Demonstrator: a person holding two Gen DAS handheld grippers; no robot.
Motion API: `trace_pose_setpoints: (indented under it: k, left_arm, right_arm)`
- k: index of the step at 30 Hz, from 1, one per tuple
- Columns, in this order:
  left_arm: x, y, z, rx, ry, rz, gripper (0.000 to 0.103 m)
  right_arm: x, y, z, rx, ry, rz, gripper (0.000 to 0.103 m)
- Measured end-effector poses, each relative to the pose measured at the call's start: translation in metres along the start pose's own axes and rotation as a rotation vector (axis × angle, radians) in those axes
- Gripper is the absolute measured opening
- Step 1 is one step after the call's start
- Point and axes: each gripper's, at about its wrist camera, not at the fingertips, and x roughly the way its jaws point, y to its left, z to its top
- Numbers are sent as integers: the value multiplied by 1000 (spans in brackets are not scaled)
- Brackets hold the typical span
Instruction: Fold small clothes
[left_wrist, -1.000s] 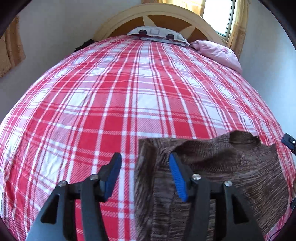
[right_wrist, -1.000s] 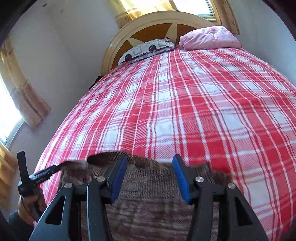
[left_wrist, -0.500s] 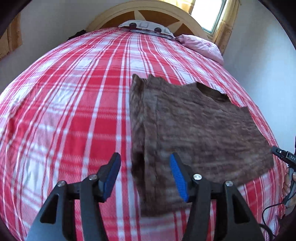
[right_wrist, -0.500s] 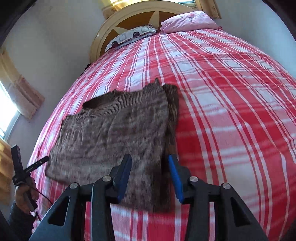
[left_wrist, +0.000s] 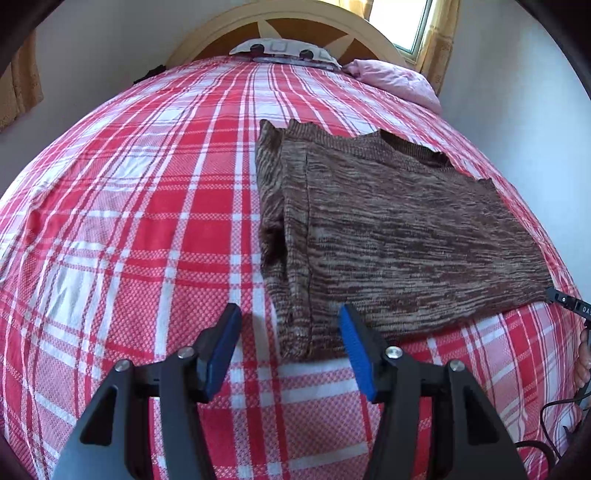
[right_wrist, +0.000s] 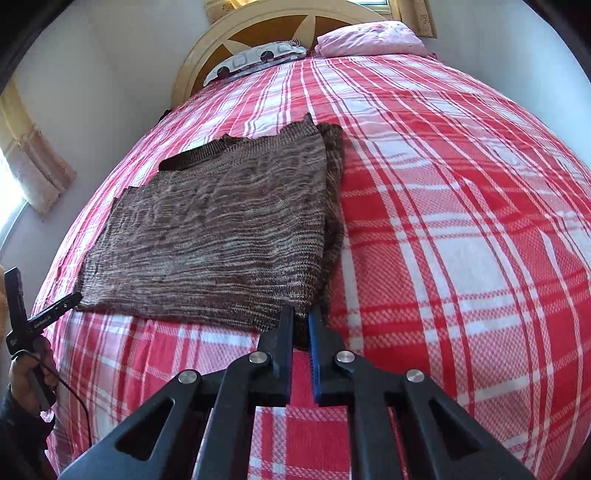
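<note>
Since the previous frame our right claw (right_wrist: 301, 326) has closed on the near corner of the brown marled knit garment (right_wrist: 221, 229) lying flat on the red-plaid bed (right_wrist: 461, 221), left claw (left_wrist: 290, 332) open above its opposite corner; next: grip, fold upward.

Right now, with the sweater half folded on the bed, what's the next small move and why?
Probably close the left gripper on the near hem corner of the brown knit sweater. It sits open straddling that corner, while the right gripper is already pinched on the opposite near corner. With both near corners held, the hem could be lifted toward the collar over the red plaid bedspread.
</note>
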Motion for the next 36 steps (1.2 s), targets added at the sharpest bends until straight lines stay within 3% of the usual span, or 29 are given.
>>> trace_pose_setpoints:
  k: [4, 7, 9, 10, 12, 17, 22, 26, 36]
  left_arm:
    - [-9, 7, 1, -46, -13, -23, 58]
    - [-16, 12, 8, -78, -49, -37, 58]
    - [-16, 11, 12, -76, -58, -27, 58]
    - [-13, 10, 13, -75, -51, -22, 58]
    - [-5, 8, 12, -77, -24, 0, 58]
    - [5, 0, 7, -23, 3, 54, 59]
    - [5, -5, 2, 41, -1, 66, 64]
    - [6, -7, -1, 60, 2, 74, 67]
    - [2, -7, -9, 64, -6, 79, 72]
  right_arm:
    - [-2, 5, 3, -10, 0, -20, 7]
    - [-15, 18, 9, -42, -38, -87, 9]
    - [-23, 27, 14, -57, -69, -123, 24]
    - [-27, 34, 17, -68, -90, -129, 42]
    - [-31, 49, 23, -100, -127, -88, 55]
    - [1, 73, 29, -152, -57, 3, 55]
    - [34, 62, 23, -117, -3, -92, 55]
    - [35, 65, 9, -188, -10, -143, 55]
    - [34, 64, -2, -162, -35, -177, 55]
